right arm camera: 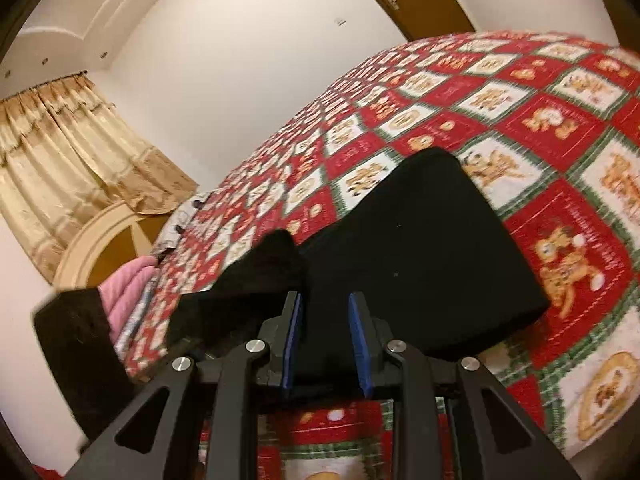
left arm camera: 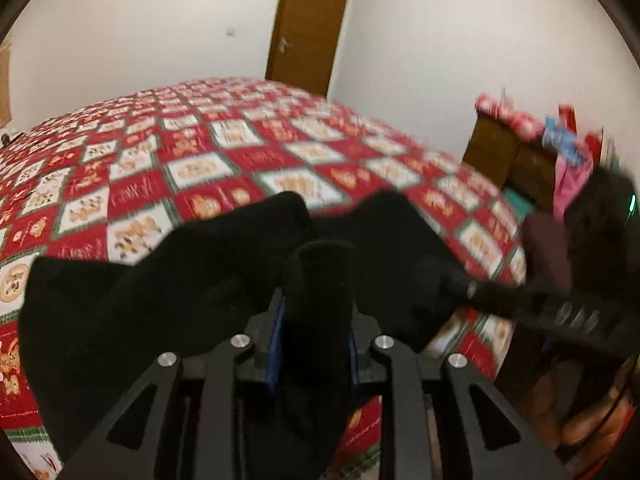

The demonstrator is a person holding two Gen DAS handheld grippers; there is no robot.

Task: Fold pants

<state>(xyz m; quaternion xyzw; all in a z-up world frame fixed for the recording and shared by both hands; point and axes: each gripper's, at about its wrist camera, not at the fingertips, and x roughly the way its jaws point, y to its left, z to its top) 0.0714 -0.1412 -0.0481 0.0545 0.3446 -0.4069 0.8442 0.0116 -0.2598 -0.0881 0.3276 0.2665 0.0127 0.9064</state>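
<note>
Your bed [left arm camera: 248, 148], under its red-and-white patchwork quilt [right arm camera: 568, 128], carries the black pants [right arm camera: 420, 248] at lower centre.

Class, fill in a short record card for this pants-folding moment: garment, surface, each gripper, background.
garment: black pants, partly folded, lying on the bed
surface: red patchwork quilt
left gripper: shut on a fold of the pants
right gripper: open, over the pants
background: brown door, beige curtain
</note>
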